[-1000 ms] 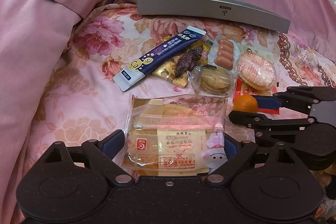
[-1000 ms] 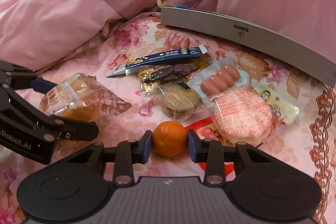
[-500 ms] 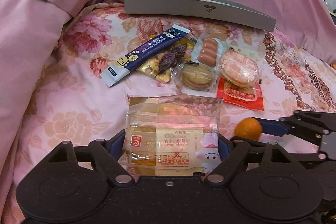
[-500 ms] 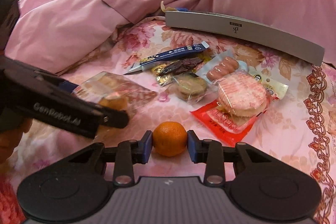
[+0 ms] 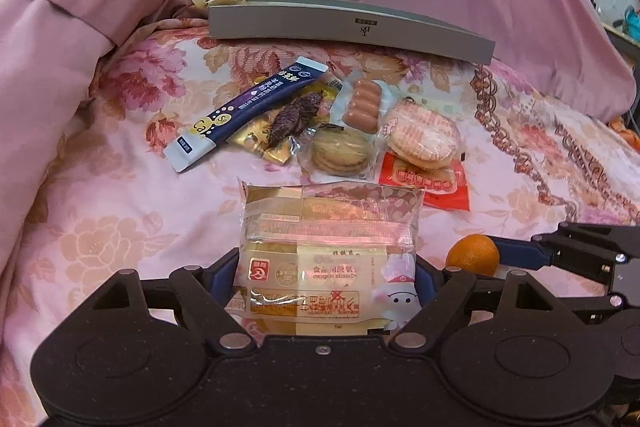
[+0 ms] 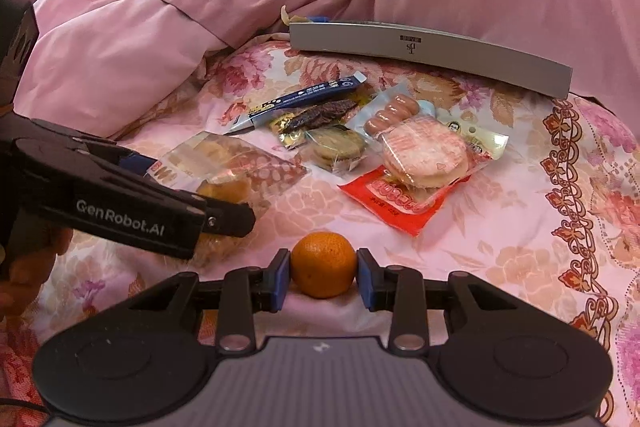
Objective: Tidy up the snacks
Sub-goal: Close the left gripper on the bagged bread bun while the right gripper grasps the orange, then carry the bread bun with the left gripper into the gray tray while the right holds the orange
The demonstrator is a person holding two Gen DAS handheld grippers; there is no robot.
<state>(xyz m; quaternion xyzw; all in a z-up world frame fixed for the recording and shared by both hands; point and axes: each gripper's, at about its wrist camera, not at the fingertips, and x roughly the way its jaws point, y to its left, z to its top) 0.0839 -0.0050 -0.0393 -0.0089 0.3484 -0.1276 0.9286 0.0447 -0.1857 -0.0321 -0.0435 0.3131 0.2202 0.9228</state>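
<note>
Both tools have drawn back from the snack pile since a second ago; the orange now sits clear of the red packet it was beside, and the left tool's jaws have narrowed onto their packet.

- Left tool (image 5: 326, 281): clamped on the clear-wrapped cake packet (image 5: 328, 251), pads pressing its sides, near end held over the floral bedspread (image 5: 120, 227).
- Right tool (image 6: 323, 273): together on the small orange (image 6: 323, 264), pads on opposite sides, well centred.
- Remaining snacks clustered mid-bed: blue sachet (image 5: 248, 111), sausage pack (image 5: 362, 105), biscuit pack (image 5: 340, 151), rice-cracker pack (image 5: 424, 139) atop the red packet (image 5: 428, 183).
- Grey box (image 5: 348, 27) at the back, likely destination.

Judgement: carry both loads high over the cluster; ease squeeze on the soft cake; keep the orange level so it cannot roll out.
</note>
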